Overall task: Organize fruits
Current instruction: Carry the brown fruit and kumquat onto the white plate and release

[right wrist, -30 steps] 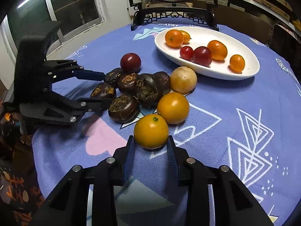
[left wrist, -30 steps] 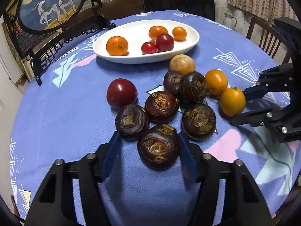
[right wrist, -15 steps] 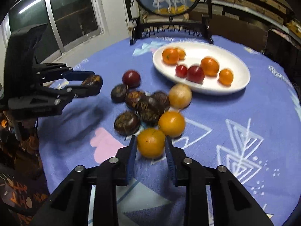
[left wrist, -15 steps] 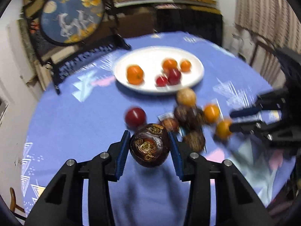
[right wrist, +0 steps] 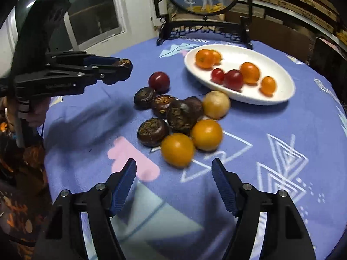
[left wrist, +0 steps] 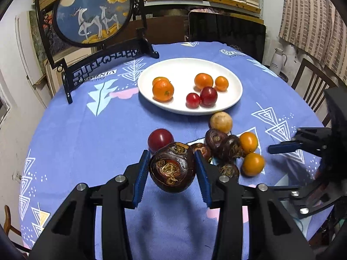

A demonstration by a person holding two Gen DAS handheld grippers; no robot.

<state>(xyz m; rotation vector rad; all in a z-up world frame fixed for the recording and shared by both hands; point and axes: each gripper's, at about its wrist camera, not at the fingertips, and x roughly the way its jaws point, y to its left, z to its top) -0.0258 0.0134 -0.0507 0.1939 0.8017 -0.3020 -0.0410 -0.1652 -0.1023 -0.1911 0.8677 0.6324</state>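
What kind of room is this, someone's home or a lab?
Most likely a lived-in home, perhaps a dining room. The fruit sits on a round table under a patterned blue cloth, a decorative deer screen stands at its far edge, and a wooden chair and a thermos jug stand beside a curtained wall.

We see a dark brown water chestnut [left wrist: 172,170] with tan curls, held between blue-padded black fingers [left wrist: 141,176]. The counter's cloth [left wrist: 91,134] is periwinkle blue with white triangles and pink and pale blue patches. The plate [left wrist: 234,95] is white, carrying 4 orange fruits [left wrist: 163,90] and 2 red ones [left wrist: 208,96]. On the cloth lie 2 orange fruits [right wrist: 177,149], 1 tan fruit [right wrist: 216,104] and 1 dark red fruit [right wrist: 159,81].
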